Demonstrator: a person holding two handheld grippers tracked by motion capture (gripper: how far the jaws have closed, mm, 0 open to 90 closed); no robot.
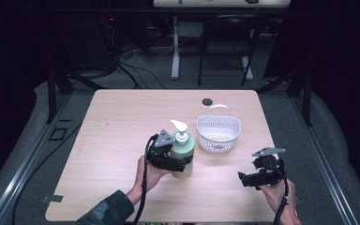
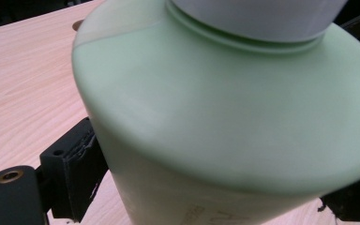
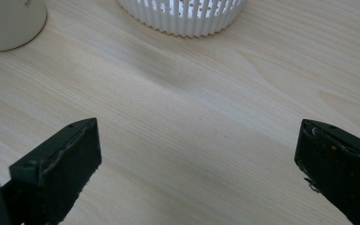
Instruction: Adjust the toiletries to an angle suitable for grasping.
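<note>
**Two grippers, one pump bottle held, one basket standing by**

Item 1. Pump bottle (image 1: 183, 149): pale green body, white collar and white pump head, upright on the worktop (image 1: 122, 122), a little toward the person from its middle. In the left gripper view the green body (image 2: 225, 122) sits between the two black jaws, one pad pressed against its left flank, the other at its lower right edge.

Item 2. Left gripper (image 1: 176, 161): held in the person's left hand (image 1: 151, 174), jaws clamped on the lower body of the pump bottle. Grey three-cornered plate on top, black cable trailing back along the forearm toward the near edge.

Item 3. Right gripper (image 1: 242, 178): held in the person's right hand (image 1: 277, 193) near the right front corner of the worktop, well apart from the bottle. Jaws spread wide with nothing between them; in the right gripper view bare wood grain lies in the gap (image 3: 197, 154).

Item 4. Basket (image 1: 218, 133): white, slotted wall, perforated floor, hoop handle raised. Stands just right of the pump bottle, not touching it. Its lower rim (image 3: 183, 18) shows at the top of the right gripper view, with the base of the bottle (image 3: 9, 23) at upper left.

Item 5. Worktop: light wood, rounded corners, small dark round spot (image 1: 207, 101) near the far edge behind the basket.
</note>
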